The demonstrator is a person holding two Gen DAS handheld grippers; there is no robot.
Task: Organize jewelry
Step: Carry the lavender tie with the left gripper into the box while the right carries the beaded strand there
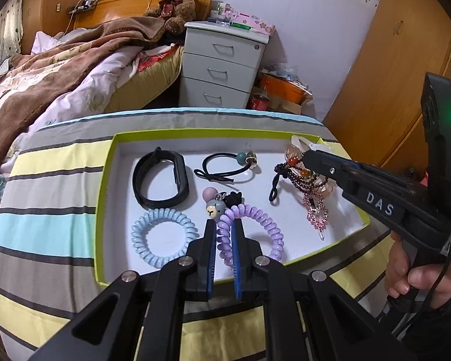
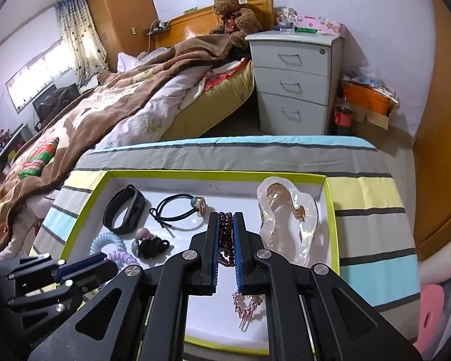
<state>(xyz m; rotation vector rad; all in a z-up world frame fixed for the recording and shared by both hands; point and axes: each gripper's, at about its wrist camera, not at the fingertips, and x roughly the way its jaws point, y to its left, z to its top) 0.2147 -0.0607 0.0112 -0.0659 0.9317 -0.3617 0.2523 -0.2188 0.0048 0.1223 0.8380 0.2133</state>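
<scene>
A white tray with a lime rim (image 1: 105, 180) (image 2: 330, 210) lies on a striped cloth. My left gripper (image 1: 224, 225) is shut on a purple spiral hair tie (image 1: 267, 222), which also shows in the right wrist view (image 2: 121, 255). My right gripper (image 2: 226, 219) (image 1: 308, 158) is shut on a dark red bead bracelet (image 2: 225, 234) (image 1: 297, 180). In the tray lie a black wristband (image 1: 162, 180) (image 2: 124, 210), a black elastic with beads (image 1: 225, 168) (image 2: 180, 210), a blue spiral hair tie (image 1: 162, 234) (image 2: 106, 240), a bear charm tie (image 1: 216, 204) (image 2: 148, 245), a pink crystal clip (image 1: 315, 213) (image 2: 246, 303) and a clear claw clip (image 2: 288, 216).
The striped cloth (image 1: 51, 219) covers the table. Behind stand a bed with a brown blanket (image 1: 54, 69), a grey drawer cabinet (image 1: 222, 66) and a wooden wardrobe (image 1: 385, 75). An orange tub (image 2: 365, 96) and a cola bottle (image 2: 342, 114) stand on the floor.
</scene>
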